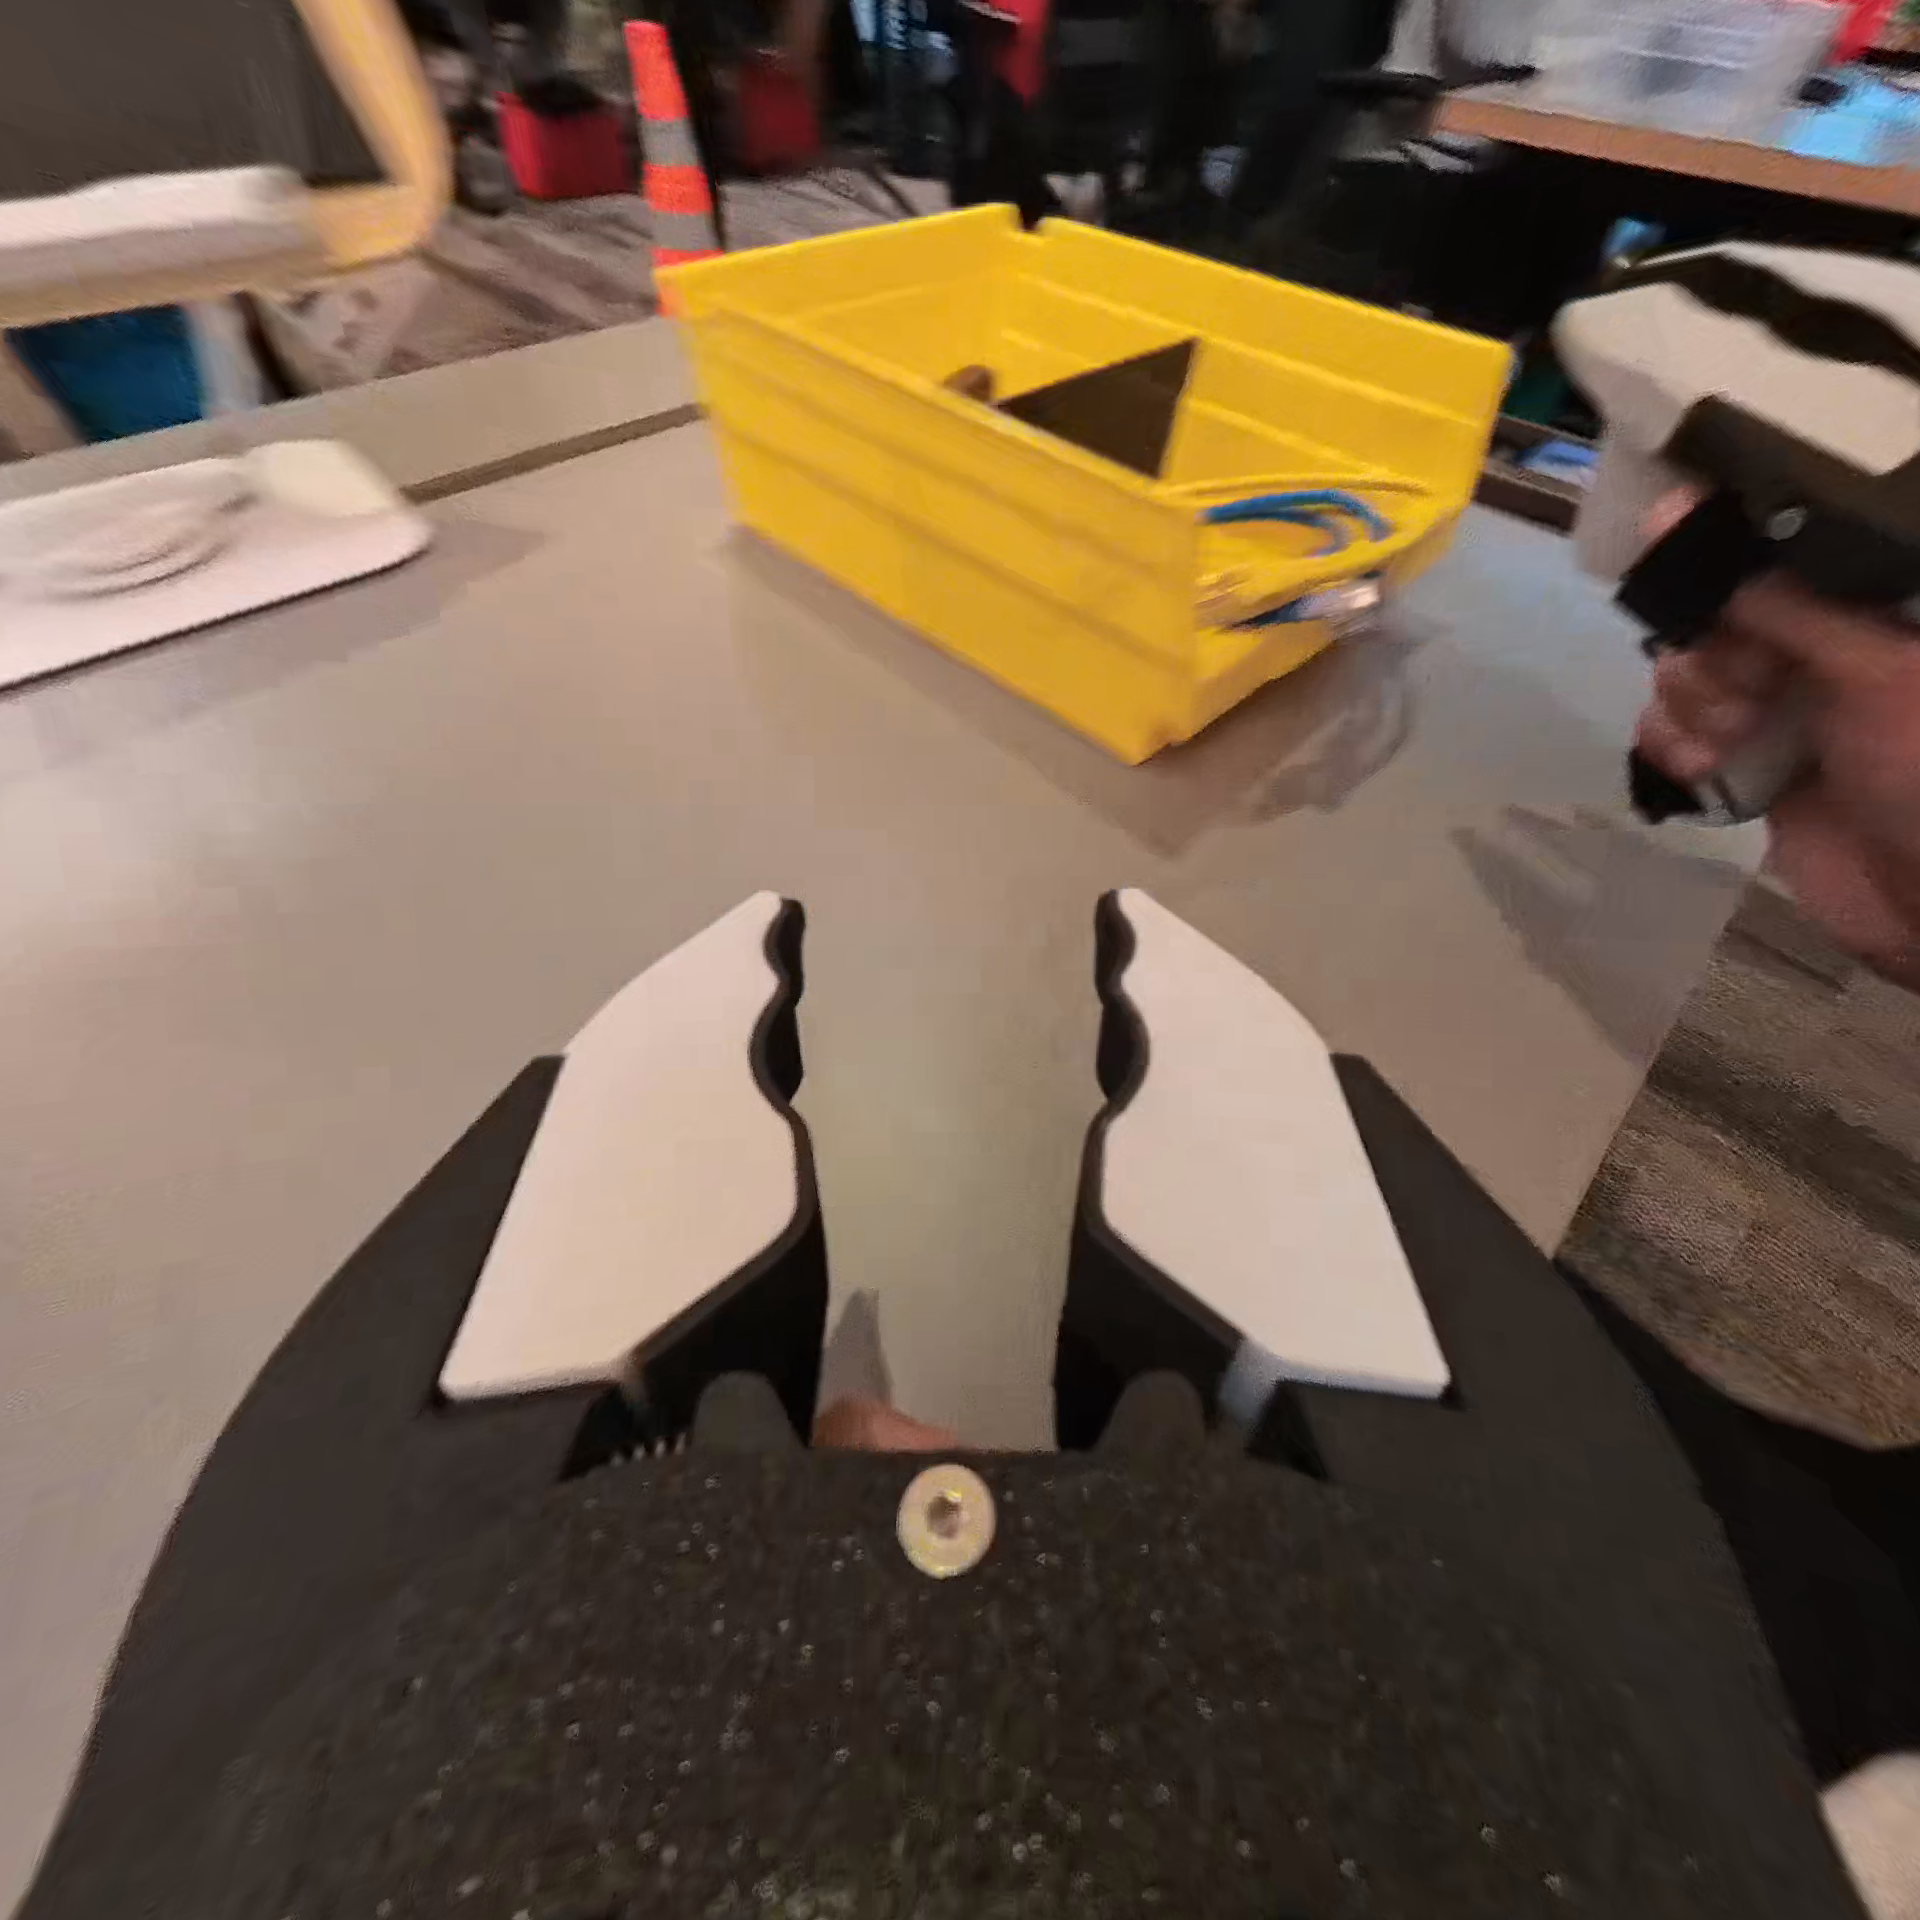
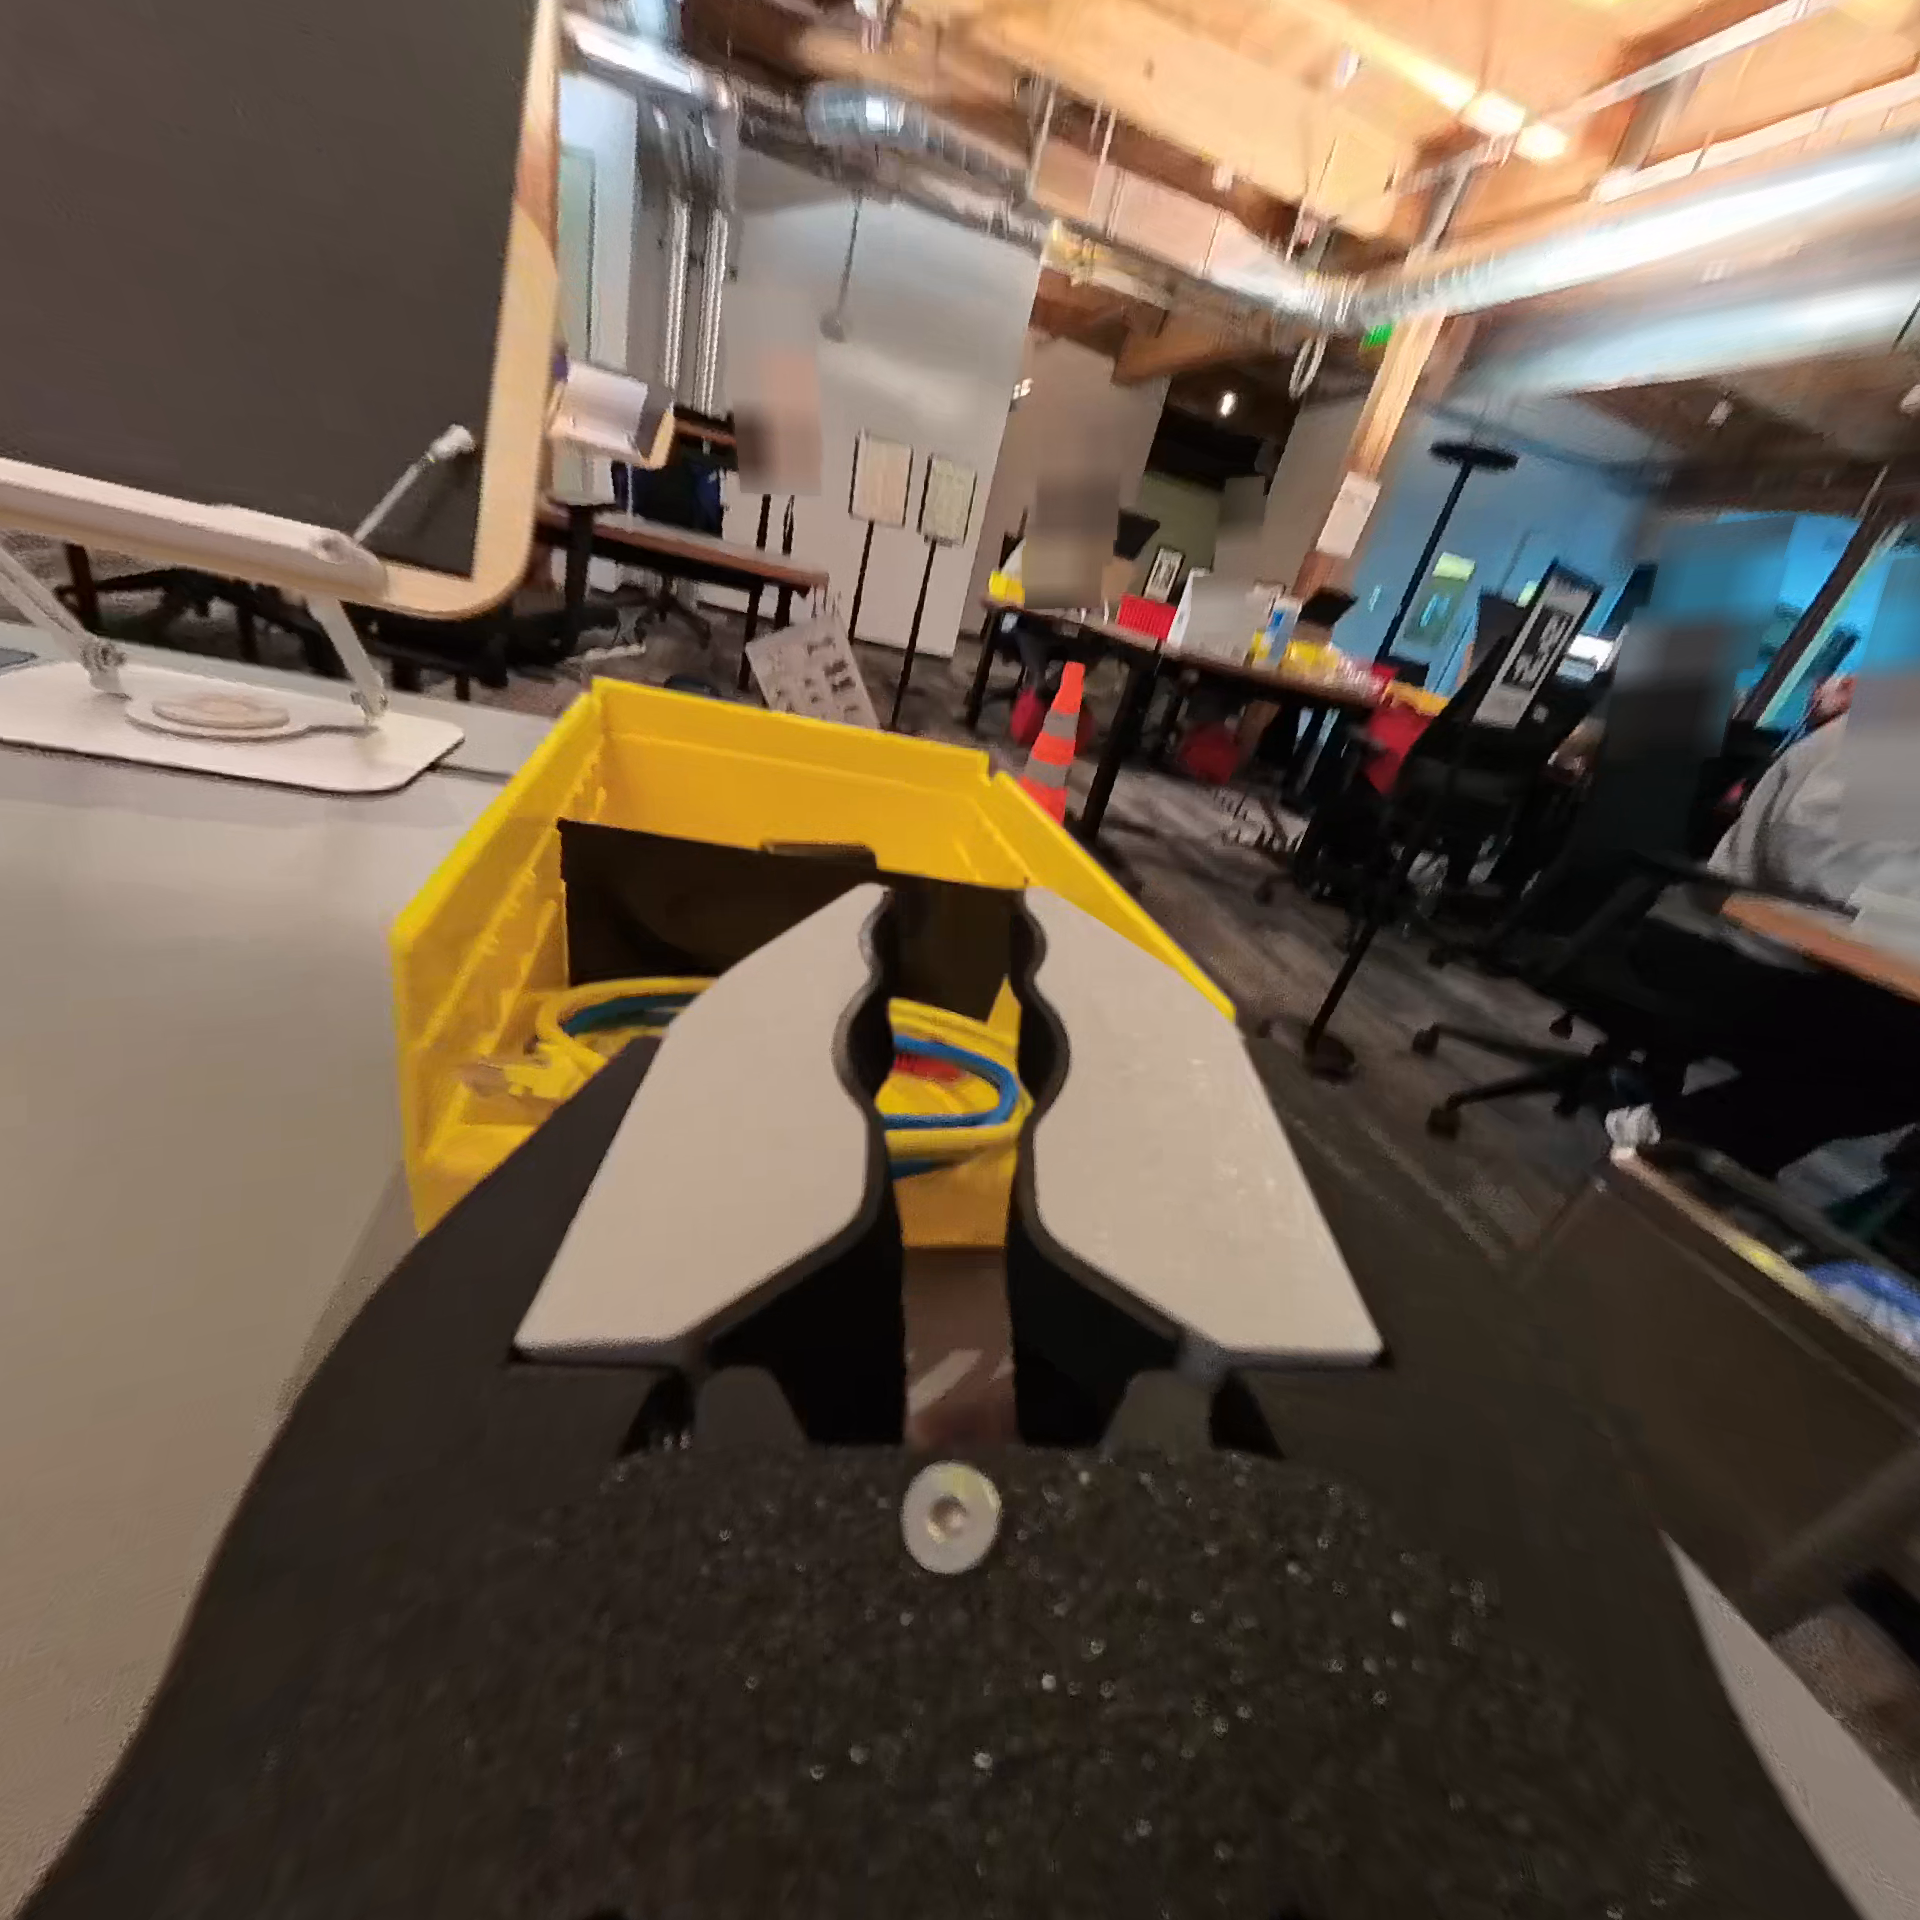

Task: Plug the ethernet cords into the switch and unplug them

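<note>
A yellow bin (image 1: 935, 499) stands on the grey table (image 1: 416, 831), also in the right wrist view (image 2: 468, 997). Coiled blue and yellow ethernet cords (image 1: 1309, 520) lie in its open front end, also seen from the right (image 2: 945, 1091). A black divider plate (image 1: 1112, 410) stands across the bin (image 2: 665, 904). No switch is clearly seen. My left gripper (image 1: 948, 914) is open and empty over bare table, well short of the bin. My right gripper (image 2: 951, 914) is open and empty, just in front of the bin's open end; it also shows at the right of the left wrist view (image 1: 1766, 582), held by a hand.
A white monitor-arm base (image 1: 187, 551) sits at the back left of the table (image 2: 229, 727). An orange traffic cone (image 1: 670, 135) stands on the floor behind the bin (image 2: 1055, 743). The table's right edge drops to carpet (image 1: 1745, 1195). Office chairs and desks fill the background. My right fingertips sit around 25 centimeters from my left ones.
</note>
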The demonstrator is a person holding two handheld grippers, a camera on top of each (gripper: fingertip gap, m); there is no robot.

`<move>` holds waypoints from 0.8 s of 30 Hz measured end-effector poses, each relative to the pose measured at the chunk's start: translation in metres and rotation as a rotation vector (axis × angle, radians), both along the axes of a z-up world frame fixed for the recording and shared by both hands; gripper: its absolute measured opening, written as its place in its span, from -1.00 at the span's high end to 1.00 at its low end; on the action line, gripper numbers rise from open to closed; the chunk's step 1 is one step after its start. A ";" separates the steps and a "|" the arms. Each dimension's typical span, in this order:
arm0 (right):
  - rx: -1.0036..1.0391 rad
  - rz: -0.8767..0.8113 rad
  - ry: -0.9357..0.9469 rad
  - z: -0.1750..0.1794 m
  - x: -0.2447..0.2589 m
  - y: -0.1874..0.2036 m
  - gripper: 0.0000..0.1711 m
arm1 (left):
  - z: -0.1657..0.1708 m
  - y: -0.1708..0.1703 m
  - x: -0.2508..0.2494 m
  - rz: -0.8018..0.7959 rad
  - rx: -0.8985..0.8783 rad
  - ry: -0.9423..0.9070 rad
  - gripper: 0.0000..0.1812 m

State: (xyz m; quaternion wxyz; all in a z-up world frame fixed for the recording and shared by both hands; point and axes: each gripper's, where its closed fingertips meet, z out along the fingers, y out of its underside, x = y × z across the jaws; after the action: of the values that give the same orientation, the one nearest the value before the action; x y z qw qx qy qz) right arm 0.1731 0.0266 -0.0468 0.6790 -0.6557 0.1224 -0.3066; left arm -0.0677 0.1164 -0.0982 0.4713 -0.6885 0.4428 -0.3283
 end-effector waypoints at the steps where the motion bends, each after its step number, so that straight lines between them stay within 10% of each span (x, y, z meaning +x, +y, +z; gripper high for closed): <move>1: -0.025 -0.004 0.036 -0.005 0.007 -0.001 0.73 | 0.000 -0.009 0.032 -0.033 0.003 0.012 0.40; 9: -0.125 -0.104 0.253 -0.042 0.068 -0.025 0.53 | -0.022 0.012 0.188 0.026 -0.191 0.045 0.56; 17: -0.182 -0.074 0.469 -0.075 0.074 0.004 0.52 | -0.025 0.055 0.158 0.190 -0.111 0.093 0.95; 20: -0.122 -0.057 0.557 -0.073 0.056 0.016 0.94 | -0.025 0.057 0.151 0.204 -0.085 0.109 0.96; 24: -0.167 -0.122 0.530 -0.071 0.039 0.020 0.95 | -0.016 0.059 0.130 0.255 -0.047 0.080 0.97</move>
State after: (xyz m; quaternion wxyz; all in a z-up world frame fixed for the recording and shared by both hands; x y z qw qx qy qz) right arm 0.2123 0.0462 -0.1175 0.5472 -0.7581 0.3092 -0.1738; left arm 0.0620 0.1749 -0.1145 0.4752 -0.7624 0.3623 -0.2483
